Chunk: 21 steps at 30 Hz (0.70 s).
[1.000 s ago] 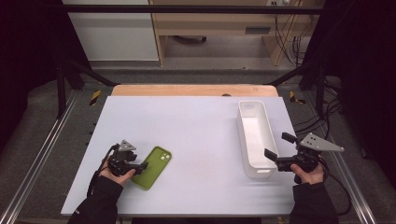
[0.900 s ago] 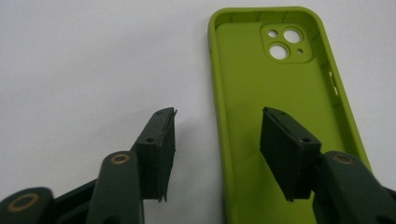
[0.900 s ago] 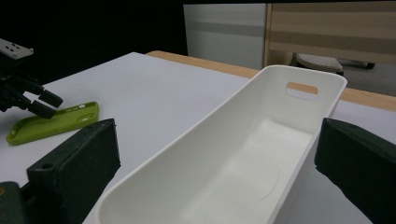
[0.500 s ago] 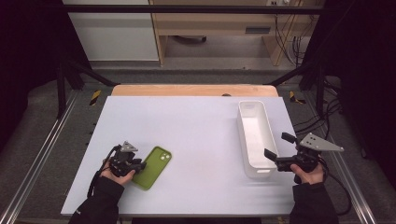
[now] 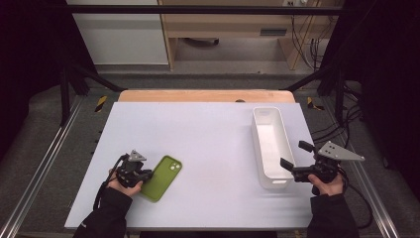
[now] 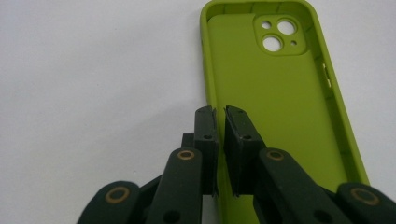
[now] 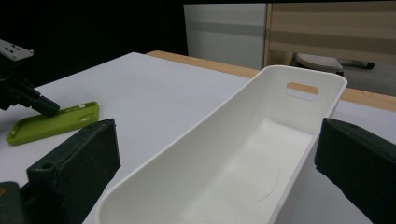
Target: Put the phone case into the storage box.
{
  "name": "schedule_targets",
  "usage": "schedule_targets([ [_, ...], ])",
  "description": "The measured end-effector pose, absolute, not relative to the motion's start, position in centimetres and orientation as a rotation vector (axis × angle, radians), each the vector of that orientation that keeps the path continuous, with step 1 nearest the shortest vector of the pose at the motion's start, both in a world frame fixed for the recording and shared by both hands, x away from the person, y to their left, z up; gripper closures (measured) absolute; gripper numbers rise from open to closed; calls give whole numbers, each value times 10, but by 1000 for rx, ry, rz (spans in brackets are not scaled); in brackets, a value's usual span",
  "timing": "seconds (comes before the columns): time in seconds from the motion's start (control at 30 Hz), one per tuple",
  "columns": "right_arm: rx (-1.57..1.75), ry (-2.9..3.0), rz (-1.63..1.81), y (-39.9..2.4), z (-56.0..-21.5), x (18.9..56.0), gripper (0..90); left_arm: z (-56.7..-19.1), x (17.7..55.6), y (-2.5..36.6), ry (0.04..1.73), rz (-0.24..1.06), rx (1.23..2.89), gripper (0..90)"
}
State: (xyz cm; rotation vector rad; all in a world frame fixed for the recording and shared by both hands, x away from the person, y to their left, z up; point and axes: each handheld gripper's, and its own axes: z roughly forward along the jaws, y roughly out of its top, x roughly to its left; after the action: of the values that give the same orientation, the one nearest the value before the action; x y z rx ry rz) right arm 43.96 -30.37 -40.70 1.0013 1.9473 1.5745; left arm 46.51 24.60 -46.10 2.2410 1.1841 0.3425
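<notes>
Green case [image 5: 160,178]: near the table's [image 5: 208,144] front-left corner, open side up, long axis slanting toward the far right, camera holes at the far end. Light, soft and bendy; best taken by its thin side wall, where the left gripper [image 6: 220,116] has just closed, jaws narrow, pinching it. Right gripper [image 5: 291,161]: jaws wide, astride the near end of the bin [image 5: 270,148], holding nothing

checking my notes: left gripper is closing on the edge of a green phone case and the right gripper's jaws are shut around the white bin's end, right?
Not quite: the right gripper has its jaws wide open either side of the white bin, as the right gripper view shows. The left gripper has just been closing on the green phone case edge.
</notes>
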Motion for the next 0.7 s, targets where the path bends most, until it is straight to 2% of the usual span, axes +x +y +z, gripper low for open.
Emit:
schedule_targets([
  [0.7, 995, 1945, 1580, -304, -407, 440, 6, -459, 465, 247, 1194, 364, 2239, 875],
])
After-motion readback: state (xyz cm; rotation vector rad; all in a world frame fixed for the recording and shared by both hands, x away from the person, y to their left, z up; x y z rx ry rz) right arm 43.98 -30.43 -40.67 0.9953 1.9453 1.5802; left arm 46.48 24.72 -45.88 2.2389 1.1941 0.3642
